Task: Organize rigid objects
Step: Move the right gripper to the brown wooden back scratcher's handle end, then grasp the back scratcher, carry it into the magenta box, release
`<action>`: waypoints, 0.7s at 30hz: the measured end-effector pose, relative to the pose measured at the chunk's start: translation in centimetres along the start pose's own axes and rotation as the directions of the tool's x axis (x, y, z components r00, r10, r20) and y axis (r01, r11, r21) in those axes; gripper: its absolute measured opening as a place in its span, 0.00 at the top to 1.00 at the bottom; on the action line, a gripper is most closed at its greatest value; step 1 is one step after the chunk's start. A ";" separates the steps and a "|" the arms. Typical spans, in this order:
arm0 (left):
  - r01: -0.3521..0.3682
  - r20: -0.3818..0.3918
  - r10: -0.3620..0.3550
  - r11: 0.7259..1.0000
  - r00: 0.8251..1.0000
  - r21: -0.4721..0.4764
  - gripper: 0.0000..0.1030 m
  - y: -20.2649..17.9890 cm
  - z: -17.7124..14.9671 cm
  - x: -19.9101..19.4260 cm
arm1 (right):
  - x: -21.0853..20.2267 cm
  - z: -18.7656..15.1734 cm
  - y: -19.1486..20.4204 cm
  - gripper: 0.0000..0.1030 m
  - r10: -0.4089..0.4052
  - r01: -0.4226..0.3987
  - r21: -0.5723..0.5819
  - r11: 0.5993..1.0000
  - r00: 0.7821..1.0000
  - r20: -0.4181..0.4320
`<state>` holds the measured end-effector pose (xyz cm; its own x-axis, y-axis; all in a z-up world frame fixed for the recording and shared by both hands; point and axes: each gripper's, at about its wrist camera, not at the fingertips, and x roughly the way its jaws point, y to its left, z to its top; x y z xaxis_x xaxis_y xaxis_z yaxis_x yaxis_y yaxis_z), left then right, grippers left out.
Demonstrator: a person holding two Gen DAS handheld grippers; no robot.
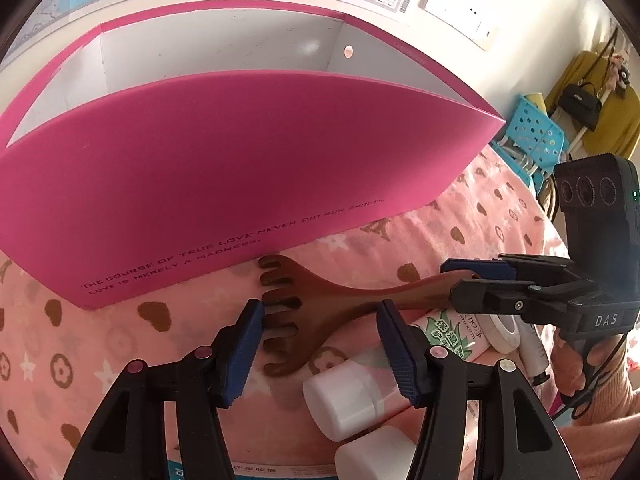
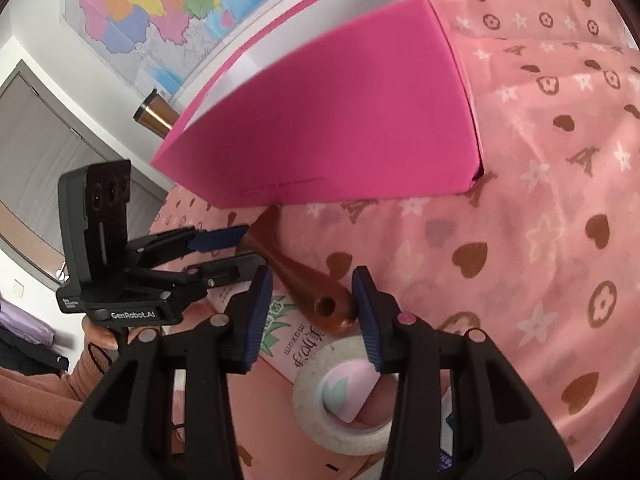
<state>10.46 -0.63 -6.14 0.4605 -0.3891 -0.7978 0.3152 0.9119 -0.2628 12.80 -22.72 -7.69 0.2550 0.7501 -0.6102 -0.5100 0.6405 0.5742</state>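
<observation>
Wooden comb [image 1: 316, 304] flat on pink blanket [image 1: 120, 344] just before pink box [image 1: 240, 152], toothed head between parted left gripper [image 1: 320, 340] pads, handle end between parted right gripper [image 2: 312, 304] pads, neither visibly pressing; risks pivoting and slipping onto tube [image 1: 448, 332] if squeezed unevenly.

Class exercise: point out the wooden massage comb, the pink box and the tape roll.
wooden massage comb [image 1: 304, 320]: left wrist view, toothed head.
pink box [image 1: 240, 168]: left wrist view, front wall.
tape roll [image 2: 308, 420]: right wrist view, left rim.
</observation>
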 end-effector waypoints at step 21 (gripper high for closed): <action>-0.001 0.012 0.002 1.000 1.000 -0.005 0.41 0.0 -0.3 -0.3 | 0.4 -0.3 0.4 0.72 0.050 -0.064 0.139 0.988 0.993 0.108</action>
<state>10.08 -0.45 -6.10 0.4711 -0.3892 -0.7915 0.3101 0.9132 -0.2645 12.42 -22.25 -7.87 0.3167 0.7943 -0.5185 -0.4059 0.6075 0.6828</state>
